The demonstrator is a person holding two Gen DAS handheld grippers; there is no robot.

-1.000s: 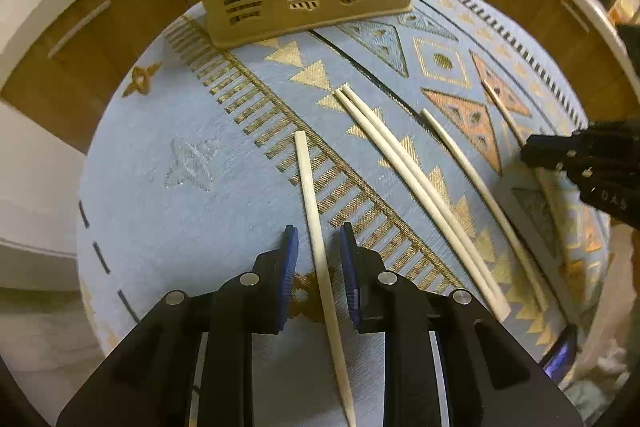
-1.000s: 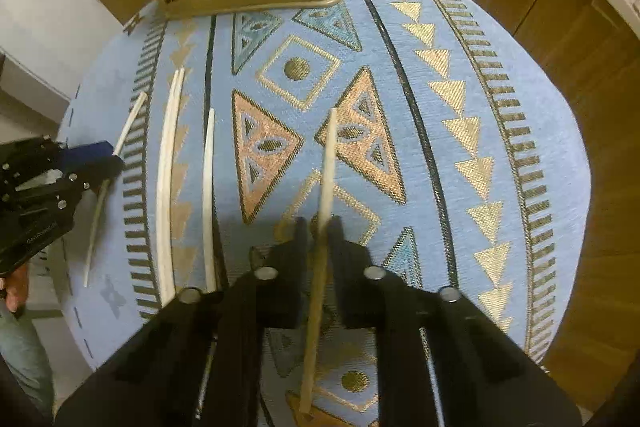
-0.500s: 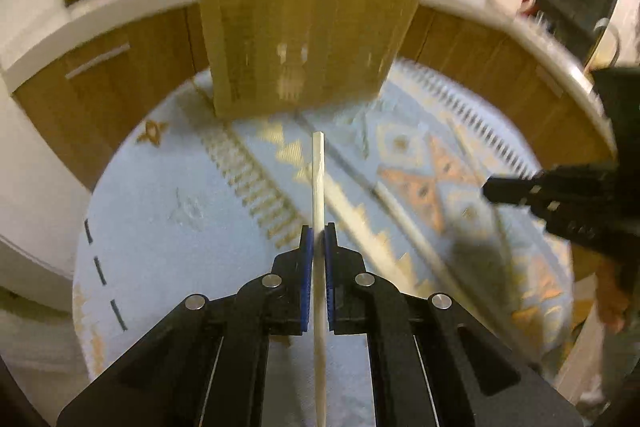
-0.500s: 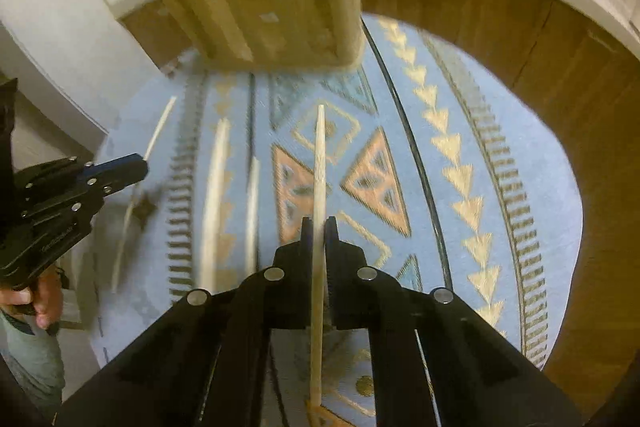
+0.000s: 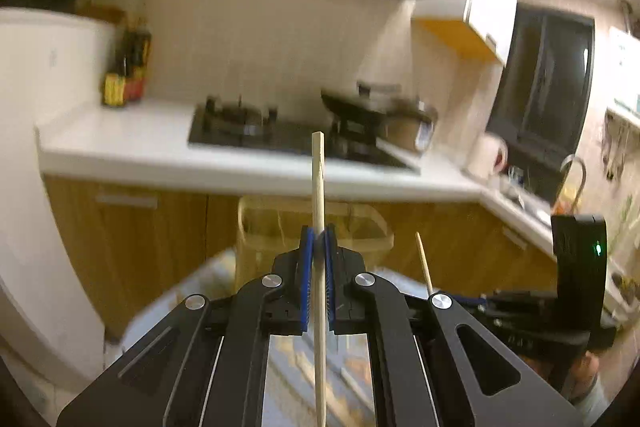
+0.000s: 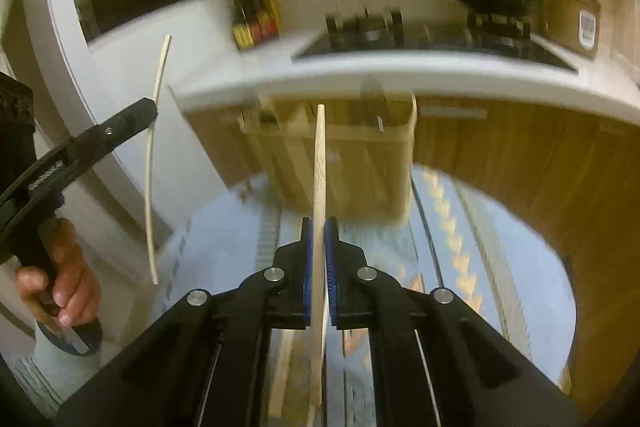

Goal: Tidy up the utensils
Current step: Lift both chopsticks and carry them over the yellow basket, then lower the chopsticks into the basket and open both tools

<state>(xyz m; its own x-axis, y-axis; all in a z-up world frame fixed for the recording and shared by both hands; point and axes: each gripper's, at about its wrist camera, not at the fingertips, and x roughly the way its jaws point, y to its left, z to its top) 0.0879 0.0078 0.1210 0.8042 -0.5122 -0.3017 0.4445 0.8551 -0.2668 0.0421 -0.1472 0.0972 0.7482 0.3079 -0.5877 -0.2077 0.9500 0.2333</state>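
Left claw (image 5: pixel 318 247) clamped on one chopstick (image 5: pixel 319 187); right claw (image 6: pixel 319 239) clamped on a second chopstick (image 6: pixel 320 163). Each stick runs lengthwise between its blue pads, tip pointing up and away; lower ends cut off by the frame. Both lifted clear of the patterned tabletop (image 6: pixel 520 267). Slotted basket (image 6: pixel 360 163) ahead, blurred. More chopsticks below, mostly hidden by the claws. Hob (image 5: pixel 256 131) on the kitchen counter behind, smeared.
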